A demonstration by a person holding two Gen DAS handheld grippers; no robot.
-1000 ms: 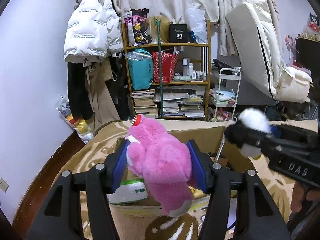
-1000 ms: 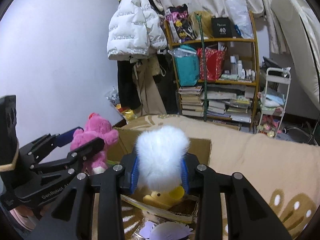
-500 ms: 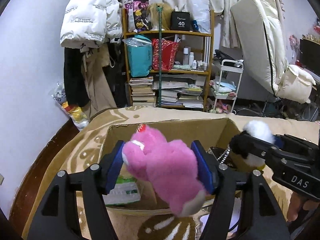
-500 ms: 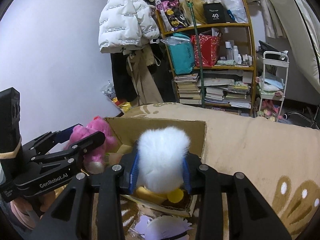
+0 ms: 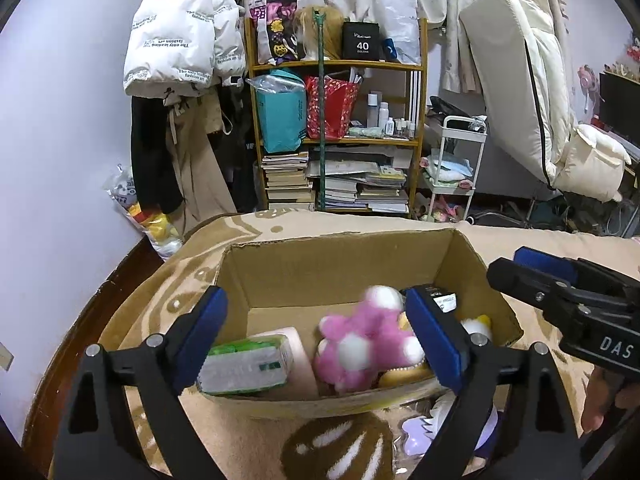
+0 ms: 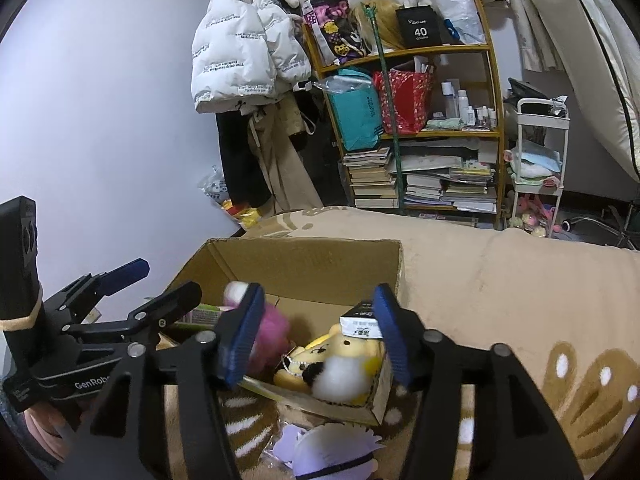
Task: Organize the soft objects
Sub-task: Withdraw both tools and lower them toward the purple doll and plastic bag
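Note:
An open cardboard box [image 5: 344, 260] [image 6: 320, 260] stands on the beige blanket. The pink plush toy [image 5: 364, 344] [image 6: 268, 332] lies blurred inside it, below my left gripper [image 5: 316, 336], whose jaws are opening with nothing pressed between them. The white fluffy ball [image 6: 340, 380] rests in the box against a yellow plush [image 6: 344, 352]; my right gripper [image 6: 316, 336] hovers over it, its jaws opening and free of it. In the left wrist view the right gripper [image 5: 560, 292] reaches in from the right.
A green-and-white tissue pack [image 5: 244, 364] and a small black-and-white carton [image 6: 360, 324] also lie in the box. A purple-haired doll [image 6: 328, 452] lies on the blanket in front of it. A cluttered bookshelf [image 5: 336, 136] and hanging coats [image 5: 180, 40] stand behind.
Both grippers opened. The pink plush dropped out of the left one into the box, and the white ball fell from the right one onto the yellow plush.

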